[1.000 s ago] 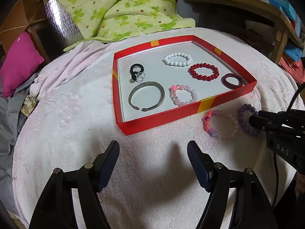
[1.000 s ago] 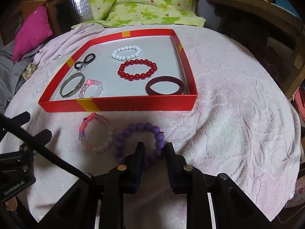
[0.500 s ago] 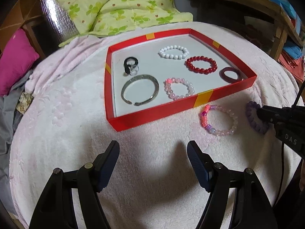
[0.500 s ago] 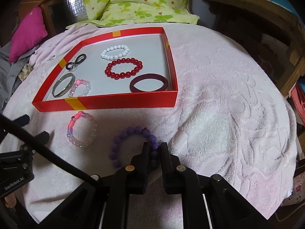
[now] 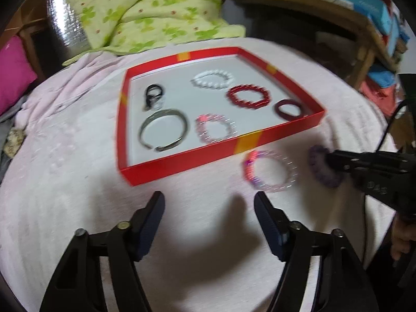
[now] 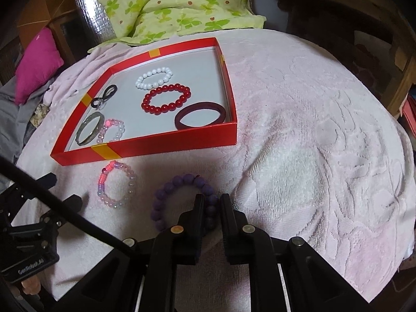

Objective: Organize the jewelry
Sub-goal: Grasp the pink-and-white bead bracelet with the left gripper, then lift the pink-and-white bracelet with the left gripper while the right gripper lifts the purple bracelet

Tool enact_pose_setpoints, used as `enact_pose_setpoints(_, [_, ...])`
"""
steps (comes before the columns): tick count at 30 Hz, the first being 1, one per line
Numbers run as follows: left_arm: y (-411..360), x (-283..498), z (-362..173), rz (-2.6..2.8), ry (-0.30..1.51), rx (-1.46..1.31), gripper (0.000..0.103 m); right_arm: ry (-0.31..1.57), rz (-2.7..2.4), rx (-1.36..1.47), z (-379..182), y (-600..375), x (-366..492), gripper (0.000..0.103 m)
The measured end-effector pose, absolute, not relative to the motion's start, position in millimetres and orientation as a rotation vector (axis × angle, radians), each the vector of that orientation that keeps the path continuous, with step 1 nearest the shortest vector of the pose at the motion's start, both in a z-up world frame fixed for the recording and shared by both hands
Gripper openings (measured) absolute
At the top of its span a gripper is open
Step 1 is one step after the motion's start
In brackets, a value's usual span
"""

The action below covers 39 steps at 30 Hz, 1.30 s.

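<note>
Left wrist view's kinda blurry, but the left gripper [image 5: 208, 202] has nothing in it, its jaws wide though they've just been narrowing, hovering over the towel [image 5: 65, 182] short of the red tray [image 5: 208, 156] with the pink bracelet [image 5: 270, 171] off to its right. Right wrist view: the right gripper [image 6: 211, 202] is pinched tight on the purple bracelet [image 6: 182, 197], which lies on the towel just outside the tray. It's only got a bead or two, so I'd guess it could slip out on the lift or snag the tray wall going in.

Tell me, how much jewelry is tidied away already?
Six pieces already lie in the red tray. The right gripper is shut on the purple bead bracelet, which is on the towel. The pink bead bracelet waits outside; the left gripper is open, empty.
</note>
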<state>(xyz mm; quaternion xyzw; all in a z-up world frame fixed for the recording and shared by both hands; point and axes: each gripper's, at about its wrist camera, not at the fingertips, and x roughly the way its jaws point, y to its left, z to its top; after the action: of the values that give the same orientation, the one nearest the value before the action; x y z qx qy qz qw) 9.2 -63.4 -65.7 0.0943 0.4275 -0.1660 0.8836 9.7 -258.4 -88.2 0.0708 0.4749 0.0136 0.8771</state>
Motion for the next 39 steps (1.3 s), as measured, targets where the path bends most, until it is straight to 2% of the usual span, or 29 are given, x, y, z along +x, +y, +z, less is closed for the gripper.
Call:
enact_pose_setpoints(3, [-67, 11, -66, -0.394, 0.89, 0.177, 0.049, 0.989, 0.027, 0.145, -88, -258, 9, 0.013])
enact_pose_setpoints(5, [-67, 17, -66, -0.416, 0.899, 0.132, 0.047, 0.988, 0.027, 0.147, -87, -258, 9, 0.013])
enact_pose_setpoints(17, [-87, 31, -80, -0.483, 0.933, 0.092, 0.046, 0.996, 0.034, 0.181, -87, -261, 7, 0.013])
enact_pose_setpoints(19, [-86, 33, -81, -0.486, 0.934, 0.075, 0.036, 0.997, 0.035, 0.185, -87, -261, 8, 0.013])
enact_pose_setpoints(21, [-86, 34, -81, -0.481, 0.932, 0.072, 0.02, 0.997, 0.035, 0.188, -87, -261, 8, 0.013])
enact_pose_setpoints(23, [-85, 34, -81, -0.484, 0.933, 0.068, 0.012, 0.997, 0.034, 0.191, -87, -261, 8, 0.013])
enact_pose_setpoints(39, [-68, 18, -66, -0.474, 0.898, 0.046, 0.007, 0.951, 0.1, 0.286, -78, -267, 4, 0.01])
